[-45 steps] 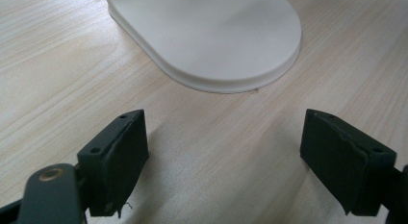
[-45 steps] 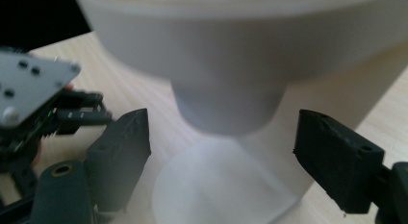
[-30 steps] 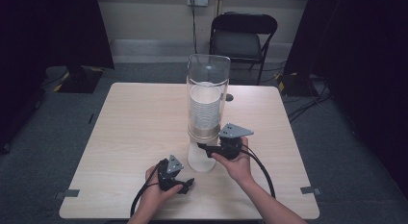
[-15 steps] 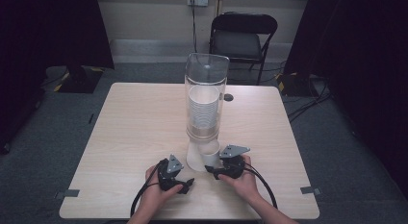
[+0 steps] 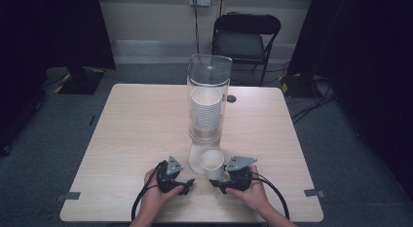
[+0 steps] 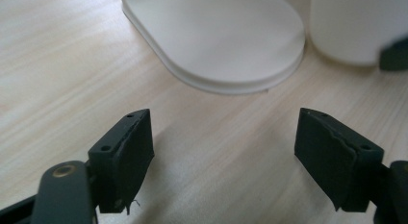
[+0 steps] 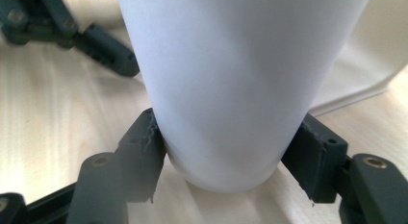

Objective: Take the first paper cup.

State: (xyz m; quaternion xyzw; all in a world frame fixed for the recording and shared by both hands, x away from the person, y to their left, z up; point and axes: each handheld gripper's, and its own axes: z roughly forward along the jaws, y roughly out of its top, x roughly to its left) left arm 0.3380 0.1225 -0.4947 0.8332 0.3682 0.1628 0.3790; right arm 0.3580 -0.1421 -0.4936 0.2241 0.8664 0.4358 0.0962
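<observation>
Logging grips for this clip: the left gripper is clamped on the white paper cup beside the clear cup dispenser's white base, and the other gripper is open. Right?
Not quite: the right gripper clamps the white paper cup, as the right gripper view shows. The left gripper is the open one, beside the clear cup dispenser's white base.

The surface is a pale wood-grain tabletop standing on grey carpet. Near its middle rises a tall clear dispenser holding a stack of white cups, its white oval base flat on the wood. A single white paper cup stands upright just beside that base. A small dark round spot lies behind the dispenser.
</observation>
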